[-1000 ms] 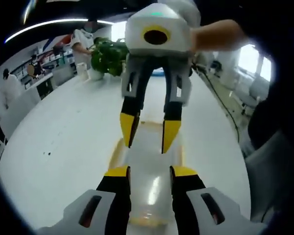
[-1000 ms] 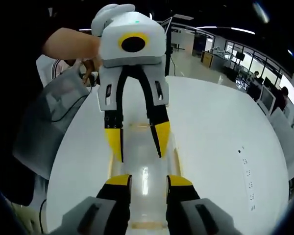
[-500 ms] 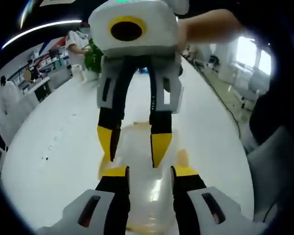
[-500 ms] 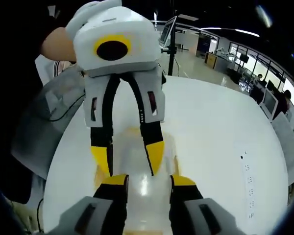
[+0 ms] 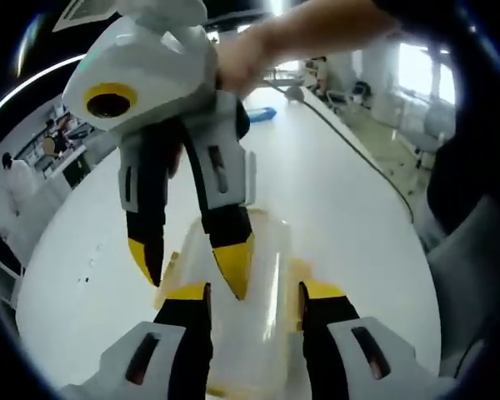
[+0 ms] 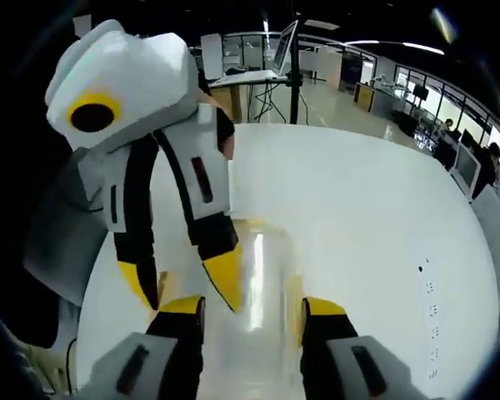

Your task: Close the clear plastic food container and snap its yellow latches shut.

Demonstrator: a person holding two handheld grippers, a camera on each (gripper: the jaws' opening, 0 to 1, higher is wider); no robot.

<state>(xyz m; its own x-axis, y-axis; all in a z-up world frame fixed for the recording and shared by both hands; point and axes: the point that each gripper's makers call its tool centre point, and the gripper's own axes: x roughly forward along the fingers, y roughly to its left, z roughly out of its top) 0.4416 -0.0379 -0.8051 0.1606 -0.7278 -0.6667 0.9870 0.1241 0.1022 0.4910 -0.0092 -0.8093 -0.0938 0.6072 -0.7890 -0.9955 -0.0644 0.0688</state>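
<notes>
Looking along the left hand-held gripper [image 5: 250, 293], its 2 yellow-tipped jaws stand apart with the clear food container [image 5: 254, 250] lying between them on the white counter [image 5: 342, 192]; whether the jaws touch its sides I cannot tell. The right hand-held gripper [image 5: 192, 262] comes down from above, held by a hand [image 5: 237, 62], its 2 jaws spread, 1 tip over the container lid and the other beside the container's edge. A yellow latch [image 5: 300, 271] shows at the container's side.

From the right hand-held gripper [image 6: 252, 307], its jaws are likewise parted, straddling the container [image 6: 262, 275] with nothing visibly clamped. The left hand-held gripper [image 6: 183, 283] reaches in from the upper left, jaws open, 1 yellow tip on the lid, the other off its edge. Small dark marks [image 6: 427, 308] dot the counter [image 6: 358, 192] to the right.
</notes>
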